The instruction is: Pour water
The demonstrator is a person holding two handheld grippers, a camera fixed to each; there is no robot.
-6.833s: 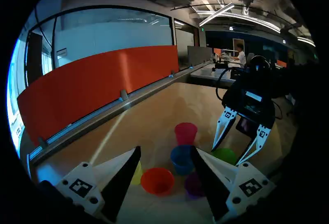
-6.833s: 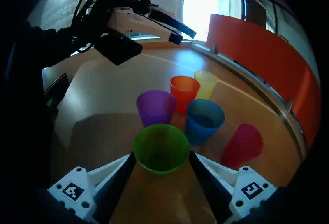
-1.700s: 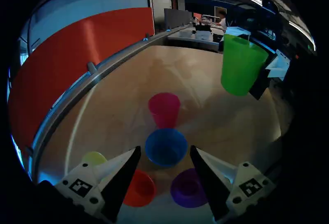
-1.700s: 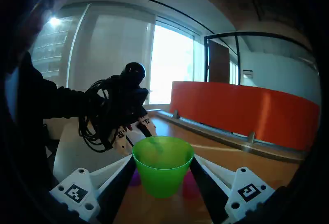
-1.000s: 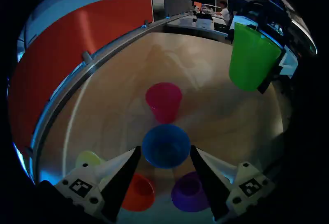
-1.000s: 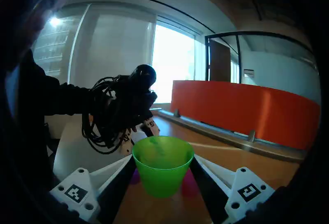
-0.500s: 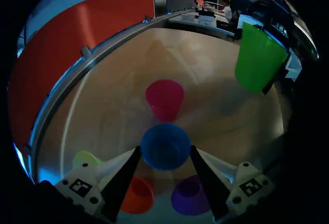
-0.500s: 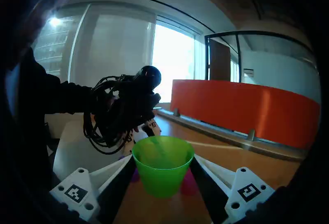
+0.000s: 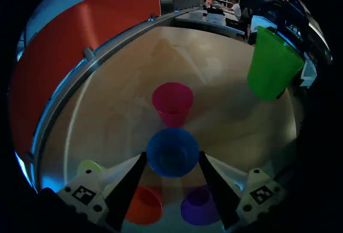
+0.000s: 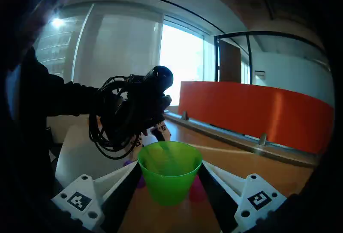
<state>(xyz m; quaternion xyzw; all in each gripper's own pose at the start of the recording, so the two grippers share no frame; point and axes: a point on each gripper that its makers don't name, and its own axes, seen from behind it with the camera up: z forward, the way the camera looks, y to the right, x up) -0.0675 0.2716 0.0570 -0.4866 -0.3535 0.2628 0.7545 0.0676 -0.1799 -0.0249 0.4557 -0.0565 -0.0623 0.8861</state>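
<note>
Two cups in play. Right gripper (image 10: 169, 165): jaws clamped on green cup (image 10: 170, 183), held upright above table (image 9: 124, 100); water inside not discernible. Left gripper (image 9: 172, 154): jaws astride blue cup (image 9: 173, 147) standing on table; pressing or not, cannot tell. Pink cup (image 9: 172, 101) just beyond. Judgement: pick-up done; tilt and pour left.

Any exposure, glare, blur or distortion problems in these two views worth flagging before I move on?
Right gripper view: the window is blown out white, so the sleeve in front reads as a near-black silhouette; the green cup is sharp. Left gripper view: dim overall, fisheye bends the orange partition into a curve; the blue cup is in focus.
</note>
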